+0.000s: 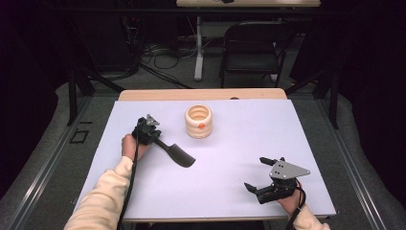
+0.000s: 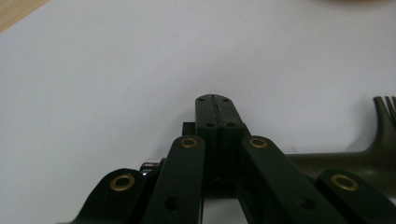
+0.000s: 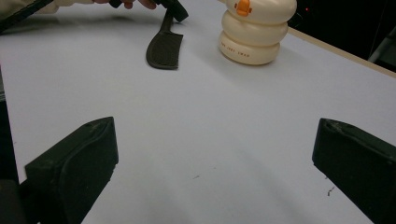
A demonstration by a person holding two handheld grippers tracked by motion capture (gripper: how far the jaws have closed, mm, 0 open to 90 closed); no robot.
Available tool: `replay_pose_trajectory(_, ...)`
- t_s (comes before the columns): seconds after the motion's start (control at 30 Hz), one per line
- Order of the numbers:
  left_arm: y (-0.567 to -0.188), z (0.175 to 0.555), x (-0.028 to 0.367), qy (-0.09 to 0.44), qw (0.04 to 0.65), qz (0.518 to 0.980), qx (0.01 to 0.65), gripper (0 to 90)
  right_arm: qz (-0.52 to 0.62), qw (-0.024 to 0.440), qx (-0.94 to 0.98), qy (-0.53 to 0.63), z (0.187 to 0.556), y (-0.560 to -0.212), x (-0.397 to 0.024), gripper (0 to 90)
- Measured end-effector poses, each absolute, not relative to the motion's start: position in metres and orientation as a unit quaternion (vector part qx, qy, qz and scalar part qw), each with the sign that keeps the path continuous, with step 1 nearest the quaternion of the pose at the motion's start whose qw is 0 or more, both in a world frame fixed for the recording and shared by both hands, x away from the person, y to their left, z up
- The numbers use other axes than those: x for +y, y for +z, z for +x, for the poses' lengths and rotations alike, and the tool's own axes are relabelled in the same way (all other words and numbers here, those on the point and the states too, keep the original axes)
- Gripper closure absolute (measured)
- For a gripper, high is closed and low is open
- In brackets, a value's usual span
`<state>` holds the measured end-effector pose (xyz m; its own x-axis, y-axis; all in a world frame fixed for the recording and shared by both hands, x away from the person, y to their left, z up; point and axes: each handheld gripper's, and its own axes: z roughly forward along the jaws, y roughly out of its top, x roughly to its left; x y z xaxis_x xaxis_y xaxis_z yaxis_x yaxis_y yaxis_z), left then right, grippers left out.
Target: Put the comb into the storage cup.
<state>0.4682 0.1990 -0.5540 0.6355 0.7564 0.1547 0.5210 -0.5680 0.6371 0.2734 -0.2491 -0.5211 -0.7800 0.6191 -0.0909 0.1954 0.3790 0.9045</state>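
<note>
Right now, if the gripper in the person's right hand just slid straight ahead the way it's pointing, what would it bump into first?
Probably nothing close by. The right gripper stands open over bare white table. Farther along its line lie the dark comb and the cream ringed holder, slightly to either side; depth is hard to judge.

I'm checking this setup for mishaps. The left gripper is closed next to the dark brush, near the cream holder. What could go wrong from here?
1. The left gripper has its jaws shut pad to pad, and the dark brush's handle runs beside them, not between. If the gripper lifts now, the brush would probably stay on the table.
2. The cream holder stands close by, so a swing of the brush could tip it.
3. The right gripper is open and far away, too far to steady anything.
</note>
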Motion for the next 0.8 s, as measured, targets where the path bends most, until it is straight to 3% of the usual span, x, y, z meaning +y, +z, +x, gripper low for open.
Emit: replay_pose_trajectory(0.8,-0.552,0.456,0.212,0.204,0.273,0.862,0.375,90.0,0.254,0.212,0.802,0.497,0.273,-0.521,-0.249,0.0)
